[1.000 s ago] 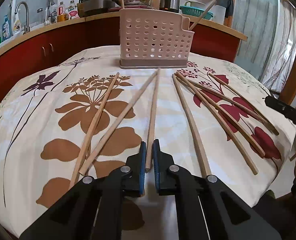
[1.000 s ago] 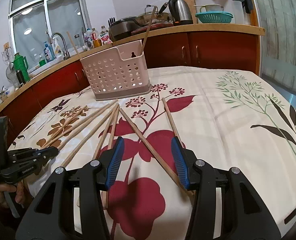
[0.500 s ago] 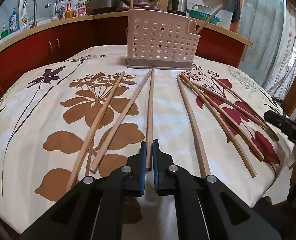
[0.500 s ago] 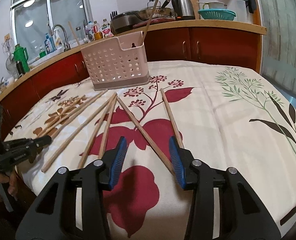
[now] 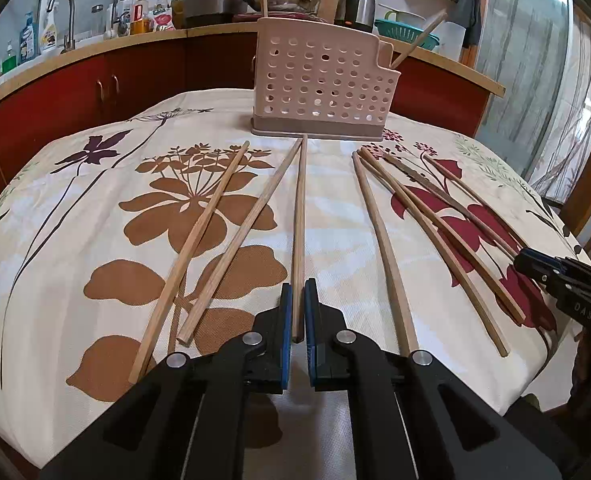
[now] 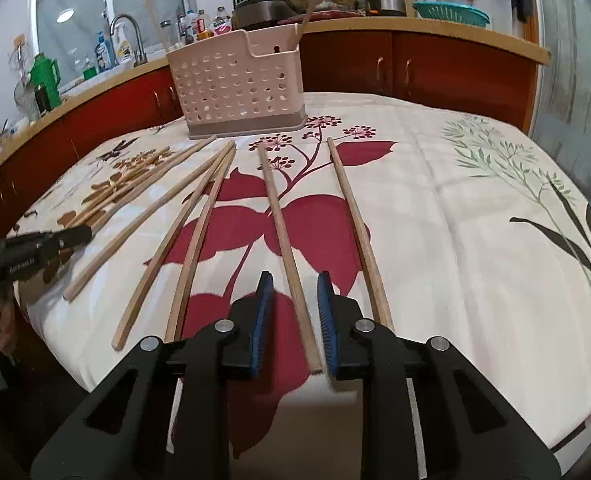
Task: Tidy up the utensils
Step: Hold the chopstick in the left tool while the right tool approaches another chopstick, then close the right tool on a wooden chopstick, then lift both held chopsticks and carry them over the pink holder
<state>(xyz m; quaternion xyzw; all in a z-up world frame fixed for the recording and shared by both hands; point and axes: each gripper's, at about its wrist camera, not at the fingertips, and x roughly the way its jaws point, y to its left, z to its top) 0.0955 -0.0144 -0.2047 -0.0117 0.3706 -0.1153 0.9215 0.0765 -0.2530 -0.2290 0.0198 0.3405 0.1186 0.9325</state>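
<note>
Several long wooden chopsticks lie fanned out on a floral tablecloth in front of a pink perforated holder [image 5: 321,80], which also shows in the right wrist view [image 6: 239,88] with a chopstick or two standing in it. My left gripper [image 5: 298,312] is shut on the near end of the middle chopstick [image 5: 300,216], which points at the holder. My right gripper [image 6: 293,304] is partly open, its jaws on either side of the near end of a chopstick [image 6: 285,240] without touching it.
The table edge [image 6: 375,420] is right below both grippers. A red cabinet counter [image 5: 95,80] with a sink, bottles, pots and a kettle curves behind the table. Each gripper shows in the other's view, the left one [image 6: 35,248] and the right one [image 5: 555,276].
My right gripper has narrowed and moved to straddle one chopstick's near end. My left gripper has stayed shut on the middle chopstick, which now points straight at the holder.
</note>
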